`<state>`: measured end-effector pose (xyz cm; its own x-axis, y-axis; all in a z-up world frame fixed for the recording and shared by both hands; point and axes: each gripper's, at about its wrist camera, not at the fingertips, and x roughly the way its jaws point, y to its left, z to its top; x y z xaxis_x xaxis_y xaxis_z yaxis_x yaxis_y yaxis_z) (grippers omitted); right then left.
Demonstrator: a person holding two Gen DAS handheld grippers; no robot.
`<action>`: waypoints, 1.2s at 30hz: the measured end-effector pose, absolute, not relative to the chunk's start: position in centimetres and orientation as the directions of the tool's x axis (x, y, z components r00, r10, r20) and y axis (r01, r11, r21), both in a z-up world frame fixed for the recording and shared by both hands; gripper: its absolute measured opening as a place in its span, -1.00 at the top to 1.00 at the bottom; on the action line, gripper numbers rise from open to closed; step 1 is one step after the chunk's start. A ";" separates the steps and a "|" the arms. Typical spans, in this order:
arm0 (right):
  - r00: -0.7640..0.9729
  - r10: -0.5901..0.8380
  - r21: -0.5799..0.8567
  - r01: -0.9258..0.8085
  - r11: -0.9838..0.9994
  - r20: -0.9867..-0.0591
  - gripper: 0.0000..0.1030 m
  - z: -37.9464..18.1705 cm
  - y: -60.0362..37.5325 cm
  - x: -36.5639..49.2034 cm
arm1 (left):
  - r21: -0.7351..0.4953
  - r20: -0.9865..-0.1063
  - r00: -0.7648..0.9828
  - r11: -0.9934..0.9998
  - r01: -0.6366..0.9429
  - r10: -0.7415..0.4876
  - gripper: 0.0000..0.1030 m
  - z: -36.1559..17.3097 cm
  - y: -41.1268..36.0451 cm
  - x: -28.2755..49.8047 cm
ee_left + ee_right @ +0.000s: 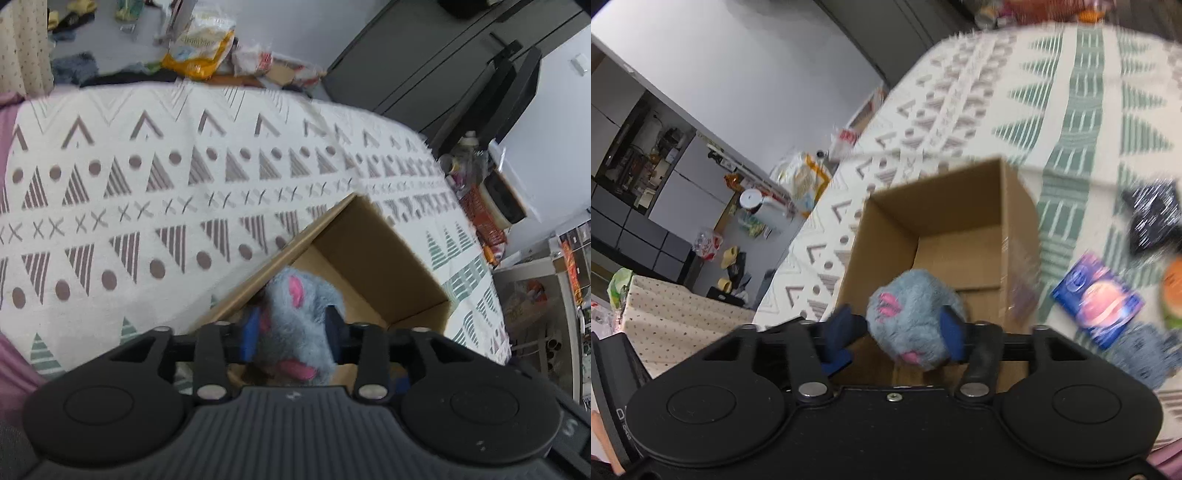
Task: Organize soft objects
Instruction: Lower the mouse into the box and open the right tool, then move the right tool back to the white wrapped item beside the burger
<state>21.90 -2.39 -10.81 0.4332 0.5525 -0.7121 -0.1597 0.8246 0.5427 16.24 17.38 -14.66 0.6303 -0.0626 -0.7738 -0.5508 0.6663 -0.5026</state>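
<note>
1. Pinching one blue plush toy (299, 325), the left gripper (291, 334) hangs low-centre over the cardboard box (373, 254).
2. Right gripper (905, 328) squeezes another blue plush (916, 314) above that box (945, 206).
3. Risk, I judge: fur snagging a pad, dropping it outside.

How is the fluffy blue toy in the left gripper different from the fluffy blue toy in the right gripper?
The left gripper squeezes a long, lumpy fluffy blue toy with a pink ear-like patch on top. The right gripper holds a rounder, ball-like blue plush with small pink paw-like marks. The left one hangs over the cardboard box's near edge; the right one sits in front of its opening. Both are grey-blue, furry, and pinched between blue-padded jaws.
</note>
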 end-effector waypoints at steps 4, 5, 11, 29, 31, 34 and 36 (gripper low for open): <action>0.482 0.539 0.534 -0.164 0.829 -0.690 -0.46 -9.2 -4.4 21.2 | -0.486 -0.752 0.659 0.678 -0.551 -0.005 -0.34 -13.5 16.7 15.8; 0.493 0.534 0.533 -0.158 0.831 -0.687 -0.52 -8.9 -4.9 21.0 | -0.485 -0.750 0.662 0.677 -0.553 0.004 -0.36 -13.3 16.6 15.7; 0.552 0.483 0.507 -0.122 0.853 -0.679 -0.69 -7.5 -8.5 20.0 | -0.474 -0.752 0.659 0.682 -0.557 0.015 -0.38 -12.6 15.5 15.5; 0.662 0.340 0.428 -0.032 0.903 -0.668 -0.99 -5.0 -19.0 15.9 | -0.415 -0.726 0.686 0.824 -0.387 -0.044 -0.58 -10.9 9.6 15.3; 0.666 0.332 0.425 -0.024 0.905 -0.668 -0.99 -5.1 -19.8 15.5 | -0.406 -0.726 0.686 0.839 -0.363 -0.055 -0.58 -10.8 9.0 15.3; 0.672 0.318 0.416 -0.016 0.909 -0.669 -1.00 -5.1 -20.8 15.1 | -0.391 -0.722 0.689 0.859 -0.331 -0.063 -0.58 -10.5 7.9 15.4; 0.673 0.307 0.411 -0.005 0.911 -0.673 -1.00 -5.3 -21.5 14.9 | -0.374 -0.717 0.693 0.878 -0.298 -0.070 -0.58 -10.4 7.0 15.4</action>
